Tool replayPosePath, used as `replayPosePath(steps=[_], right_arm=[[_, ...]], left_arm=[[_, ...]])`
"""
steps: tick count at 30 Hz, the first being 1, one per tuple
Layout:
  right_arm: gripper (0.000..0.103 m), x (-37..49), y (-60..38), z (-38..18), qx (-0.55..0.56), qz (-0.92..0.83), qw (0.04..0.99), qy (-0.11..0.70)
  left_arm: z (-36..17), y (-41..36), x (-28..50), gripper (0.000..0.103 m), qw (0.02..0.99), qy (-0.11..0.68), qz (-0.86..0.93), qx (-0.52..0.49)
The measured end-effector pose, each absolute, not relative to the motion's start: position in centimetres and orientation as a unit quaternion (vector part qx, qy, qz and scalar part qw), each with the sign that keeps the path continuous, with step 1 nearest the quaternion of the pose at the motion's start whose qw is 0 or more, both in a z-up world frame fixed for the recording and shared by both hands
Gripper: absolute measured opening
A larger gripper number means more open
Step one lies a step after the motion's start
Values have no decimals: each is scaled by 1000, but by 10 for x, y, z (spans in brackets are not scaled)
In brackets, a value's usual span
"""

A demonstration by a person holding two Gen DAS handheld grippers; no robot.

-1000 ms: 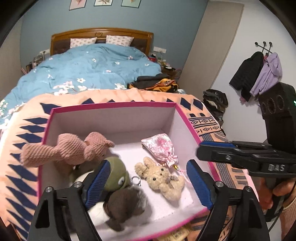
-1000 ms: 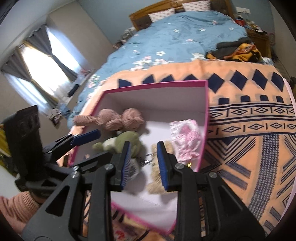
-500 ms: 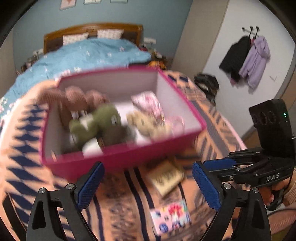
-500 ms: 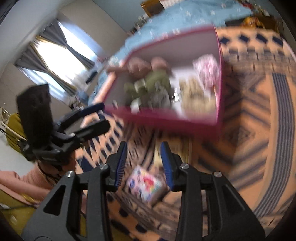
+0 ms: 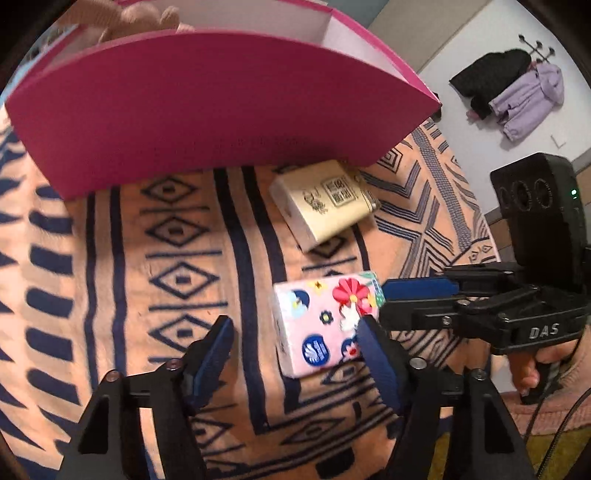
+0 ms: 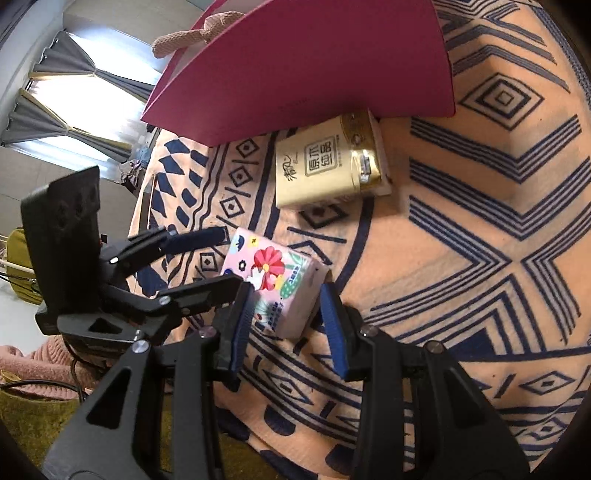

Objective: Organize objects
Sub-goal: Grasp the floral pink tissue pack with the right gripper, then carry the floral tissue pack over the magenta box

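A pink box (image 5: 221,110) stands on the orange cloth with dark blue patterns (image 5: 155,280) and fills the top of both views. Only its outer wall and a strip of white inner wall show from this low angle. A knitted pink toy (image 6: 184,35) pokes over its rim; what else lies inside cannot be seen.

Just in front of the box, touching or nearly touching its lower corner, a cream-yellow tissue pack (image 5: 325,203) with printed characters lies flat on the cloth. Nearer the grippers lies a second pack, pink with flowers (image 5: 325,325), a short way from the yellow one and not touching it.

The left gripper (image 5: 295,350) has its blue fingers spread and closing. The flowered pack sits off to the right of the gap, its near right corner overlapped by the right finger (image 5: 376,358); the left finger is clear of it, over bare cloth. Nothing is pinched.

The right gripper (image 6: 284,314) holds its fingers partly apart, one on either side of the flowered pack's near end. The left finger (image 6: 242,325) is at or just against the pack's edge; a thin gap shows before the right one. Whether the pads press yet cannot be told
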State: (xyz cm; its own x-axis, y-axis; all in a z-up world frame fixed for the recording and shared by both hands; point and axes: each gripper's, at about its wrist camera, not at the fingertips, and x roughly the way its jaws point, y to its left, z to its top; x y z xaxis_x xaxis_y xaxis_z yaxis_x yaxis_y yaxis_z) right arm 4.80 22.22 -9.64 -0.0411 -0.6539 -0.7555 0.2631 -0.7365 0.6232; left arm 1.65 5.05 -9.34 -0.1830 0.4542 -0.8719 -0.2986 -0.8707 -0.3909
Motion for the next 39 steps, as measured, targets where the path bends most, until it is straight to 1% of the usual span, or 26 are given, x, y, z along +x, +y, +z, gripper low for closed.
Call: replayPosePath(steps=[1,6,10,14,29,39], right_arm=[[39,47,221,-97,612,-702,327,-162],[39,48,216,-101,613,-700,328,-162],[36,50,217,-100,612,-703,324,-161],[35,52,220,-92,604,-711,323,-161],[35,48,233,-33,537,-765,326,-143],[35,47,229,-12,512,-781,329,-139]], left_arm=[[-94,49,17,60,248,-72,763,-593],[-100,48,18,44,270,-104,742,-605],[-98,50,18,44,272,-105,741,-605],[-90,53,16,44,275,-97,746,-599],[-29,62,-3,44,286,-68,795,-531],[-7,70,-8,44,283,-57,812,-507]])
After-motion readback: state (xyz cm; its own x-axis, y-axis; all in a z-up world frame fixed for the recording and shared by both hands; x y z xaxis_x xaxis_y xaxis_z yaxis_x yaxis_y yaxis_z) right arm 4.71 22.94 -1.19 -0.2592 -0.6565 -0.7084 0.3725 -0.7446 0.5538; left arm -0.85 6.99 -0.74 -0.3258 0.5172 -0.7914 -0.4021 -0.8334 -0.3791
